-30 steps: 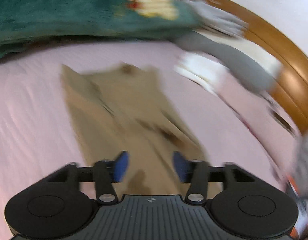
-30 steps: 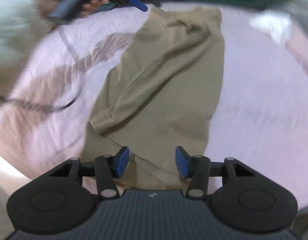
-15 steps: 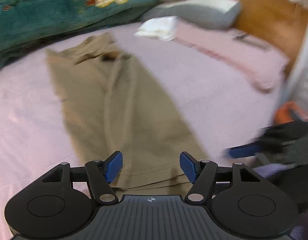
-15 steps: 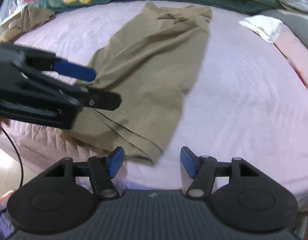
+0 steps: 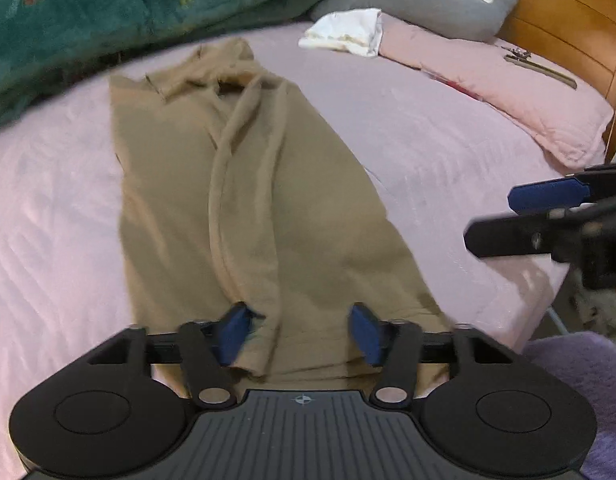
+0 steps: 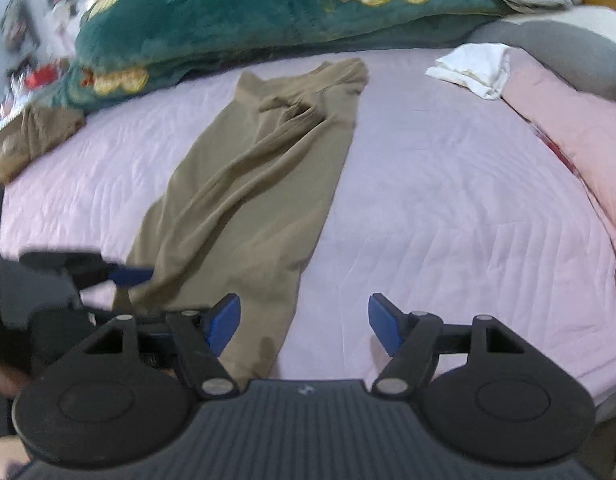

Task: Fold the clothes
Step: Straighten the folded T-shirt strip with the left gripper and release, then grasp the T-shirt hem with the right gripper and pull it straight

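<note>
Tan trousers (image 5: 268,200) (image 6: 252,200) lie lengthwise on the pink bed sheet (image 5: 428,140), waist far, hems near. My left gripper (image 5: 300,332) hangs low over the near hem. Its jaws are closing, with a ridge of tan cloth between them, but the pads are not pressed on it. My right gripper (image 6: 304,326) is to the right of the hem, at the bed's near edge. Its jaws are opening; the left pad is over the trouser edge and bare sheet lies between them. The right wrist view shows the left gripper's fingers (image 6: 128,275) at the hem's left side.
A green plush blanket (image 5: 108,12) (image 6: 248,8) runs along the far side. A folded white cloth (image 5: 344,32), a pink pillow (image 5: 508,92), a grey pillow (image 5: 428,0) and the wooden headboard (image 5: 568,8) are at the right. Another tan garment (image 6: 32,136) lies far left.
My left gripper has travelled from the waist end to the near hem, sunk lower, and narrowed its jaws. My right gripper has slid right, off the trousers, and widened its jaws.
</note>
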`<state>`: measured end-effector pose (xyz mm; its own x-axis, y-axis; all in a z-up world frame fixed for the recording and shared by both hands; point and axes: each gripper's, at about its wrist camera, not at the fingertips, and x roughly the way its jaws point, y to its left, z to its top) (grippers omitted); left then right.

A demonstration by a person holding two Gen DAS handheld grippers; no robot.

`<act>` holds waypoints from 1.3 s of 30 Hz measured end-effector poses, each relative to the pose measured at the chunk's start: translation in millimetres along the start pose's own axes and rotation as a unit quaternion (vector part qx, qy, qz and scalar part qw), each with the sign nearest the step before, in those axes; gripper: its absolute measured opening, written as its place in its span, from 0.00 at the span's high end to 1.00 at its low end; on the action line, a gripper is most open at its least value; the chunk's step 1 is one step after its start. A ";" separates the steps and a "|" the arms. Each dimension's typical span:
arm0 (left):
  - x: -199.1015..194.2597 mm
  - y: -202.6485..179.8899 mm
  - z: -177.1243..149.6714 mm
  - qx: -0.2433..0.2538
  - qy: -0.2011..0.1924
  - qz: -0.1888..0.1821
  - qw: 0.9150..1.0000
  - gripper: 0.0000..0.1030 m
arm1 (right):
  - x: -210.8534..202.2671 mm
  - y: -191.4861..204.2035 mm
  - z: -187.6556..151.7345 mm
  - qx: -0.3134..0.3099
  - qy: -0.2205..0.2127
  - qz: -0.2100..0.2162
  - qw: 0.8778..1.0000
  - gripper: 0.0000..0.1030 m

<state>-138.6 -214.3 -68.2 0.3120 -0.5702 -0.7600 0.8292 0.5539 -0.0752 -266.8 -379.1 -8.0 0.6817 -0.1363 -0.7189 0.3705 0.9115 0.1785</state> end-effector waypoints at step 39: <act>-54.0 86.6 -96.0 -0.164 -0.040 -0.052 0.984 0.61 | 59.0 132.9 -9.6 -0.169 0.083 -0.040 0.981 0.95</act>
<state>-128.1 -77.3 -95.6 0.2801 -0.6732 -0.6844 0.6681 0.6486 -0.3645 -183.4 -262.3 -33.1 0.5364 -0.1729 -0.8261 0.1683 0.9810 -0.0960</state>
